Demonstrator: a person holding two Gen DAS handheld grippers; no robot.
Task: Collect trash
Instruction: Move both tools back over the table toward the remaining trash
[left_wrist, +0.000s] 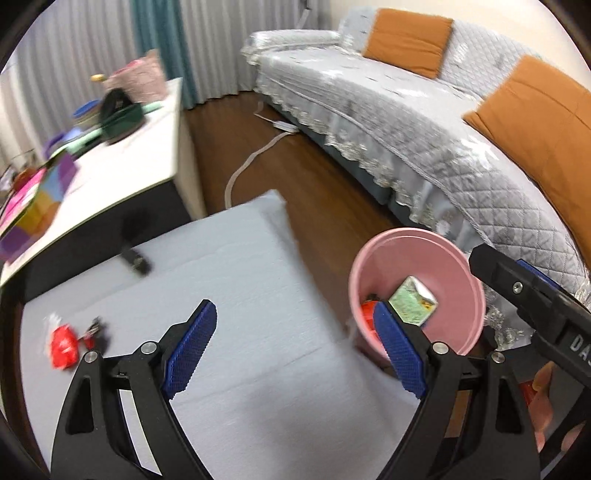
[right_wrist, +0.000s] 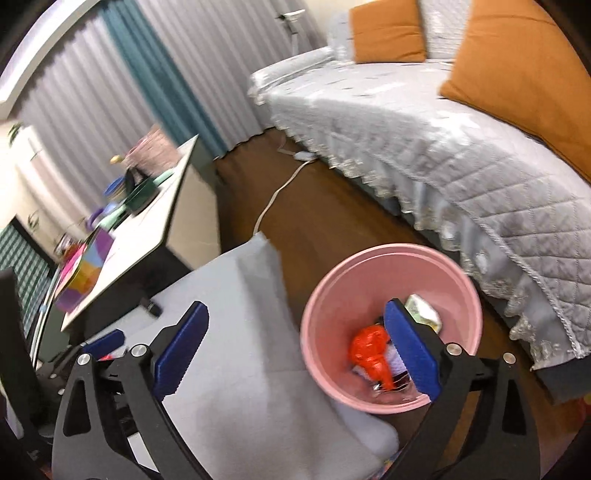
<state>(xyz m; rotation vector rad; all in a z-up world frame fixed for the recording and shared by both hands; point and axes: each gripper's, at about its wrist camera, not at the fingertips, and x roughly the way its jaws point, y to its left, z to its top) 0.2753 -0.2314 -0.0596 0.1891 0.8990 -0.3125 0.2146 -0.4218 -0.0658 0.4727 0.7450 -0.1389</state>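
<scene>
Both my tools are wide open and empty. The red wrapper lies on the grey desk, just left of my left tool, well apart from the pink bin; left is nearer.

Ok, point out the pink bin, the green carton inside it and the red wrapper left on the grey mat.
pink bin (right_wrist: 314, 332), right wrist view, left inner wall.
green carton (left_wrist: 410, 304), left wrist view, printed face.
red wrapper (left_wrist: 64, 345), left wrist view, its middle.
</scene>
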